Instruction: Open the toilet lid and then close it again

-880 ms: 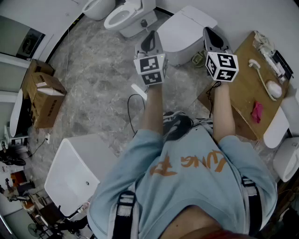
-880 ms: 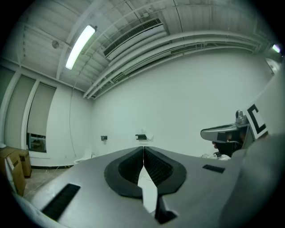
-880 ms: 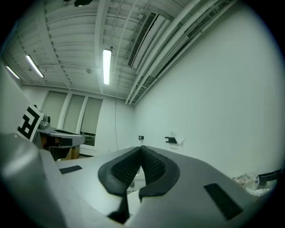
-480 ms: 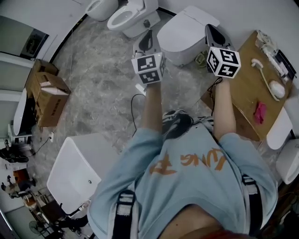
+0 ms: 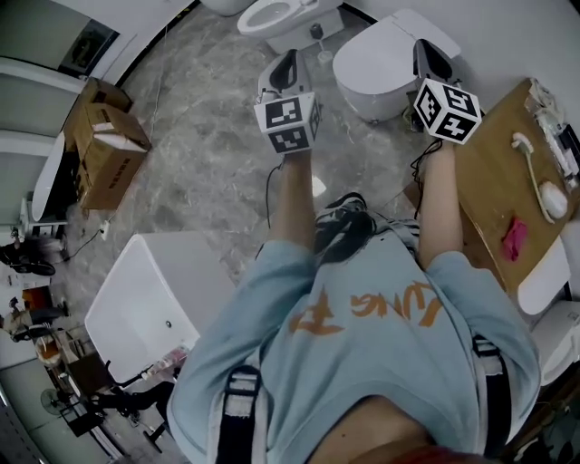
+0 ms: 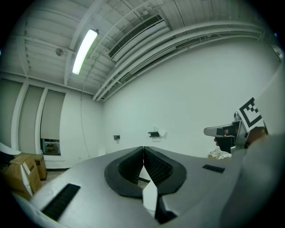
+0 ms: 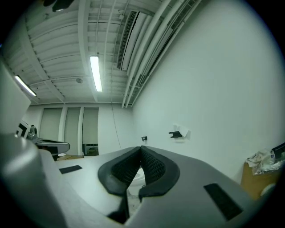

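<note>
A white toilet (image 5: 385, 62) with its lid down stands by the far wall in the head view. My left gripper (image 5: 290, 62) is held level over the floor, left of that toilet and apart from it, with its jaws shut on nothing. My right gripper (image 5: 424, 47) hovers above the toilet's right side, also shut and empty. In the left gripper view the left gripper (image 6: 143, 149) has its pads pressed together, facing a bare white wall, and the right gripper (image 6: 225, 131) shows at the right edge. The right gripper (image 7: 140, 150) is likewise closed in its own view.
A second toilet (image 5: 281, 13) with an open seat stands at the far left of the first. Cardboard boxes (image 5: 109, 149) sit at the left and a white tub (image 5: 149, 308) at the near left. A wooden table (image 5: 494, 172) at the right carries a shower head (image 5: 548, 198) and a pink cloth (image 5: 514, 237).
The head view has shifted, so the toilets, boxes and tub sit higher and further right in frame. Both grippers stay shut, level and empty in front of the person.
</note>
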`<state>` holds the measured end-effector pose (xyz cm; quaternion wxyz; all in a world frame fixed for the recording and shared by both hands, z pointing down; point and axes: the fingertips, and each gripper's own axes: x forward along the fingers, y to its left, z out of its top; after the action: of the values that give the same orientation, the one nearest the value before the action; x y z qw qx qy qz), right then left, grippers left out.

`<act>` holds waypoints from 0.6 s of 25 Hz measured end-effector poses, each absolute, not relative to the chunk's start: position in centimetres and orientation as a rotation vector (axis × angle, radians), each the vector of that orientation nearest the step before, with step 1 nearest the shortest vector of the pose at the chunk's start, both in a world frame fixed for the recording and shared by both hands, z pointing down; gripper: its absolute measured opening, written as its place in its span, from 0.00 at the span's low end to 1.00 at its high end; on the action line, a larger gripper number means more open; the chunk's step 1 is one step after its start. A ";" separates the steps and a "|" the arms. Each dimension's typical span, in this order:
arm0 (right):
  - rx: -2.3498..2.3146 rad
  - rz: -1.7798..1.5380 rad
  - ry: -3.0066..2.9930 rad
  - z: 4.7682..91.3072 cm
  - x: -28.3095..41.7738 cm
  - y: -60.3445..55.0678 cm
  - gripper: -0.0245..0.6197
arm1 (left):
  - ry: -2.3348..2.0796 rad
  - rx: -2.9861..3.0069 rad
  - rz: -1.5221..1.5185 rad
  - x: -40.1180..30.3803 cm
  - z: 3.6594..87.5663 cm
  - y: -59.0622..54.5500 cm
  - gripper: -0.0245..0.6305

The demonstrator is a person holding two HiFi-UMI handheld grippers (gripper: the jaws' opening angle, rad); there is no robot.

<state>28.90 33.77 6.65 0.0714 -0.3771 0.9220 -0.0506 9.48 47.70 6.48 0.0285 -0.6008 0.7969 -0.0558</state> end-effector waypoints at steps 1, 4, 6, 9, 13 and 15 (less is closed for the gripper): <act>-1.114 -0.149 2.780 6.6 27.9 33.8 0.06 | 2.473 -1.839 -0.173 8.7 6.5 47.9 0.08; -1.057 -0.126 2.811 6.3 25.6 33.8 0.06 | 2.506 -1.807 -0.165 6.7 6.5 48.1 0.08; -1.040 -0.102 2.835 6.1 24.5 33.3 0.06 | 2.509 -1.794 -0.149 5.8 5.9 47.4 0.08; -1.043 -0.080 2.857 6.2 23.0 31.7 0.06 | 2.509 -1.798 -0.123 4.1 5.6 45.4 0.08; -1.074 -0.090 2.849 7.5 21.7 27.4 0.06 | 2.493 -1.834 -0.125 2.3 7.1 41.3 0.08; -1.080 -0.077 2.853 7.8 20.1 24.9 0.06 | 2.496 -1.845 -0.111 0.5 7.9 38.8 0.08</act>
<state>20.11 24.92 7.77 0.0451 -0.3535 0.9340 -0.0251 0.46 38.79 7.94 0.0178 -0.5939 0.8035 -0.0357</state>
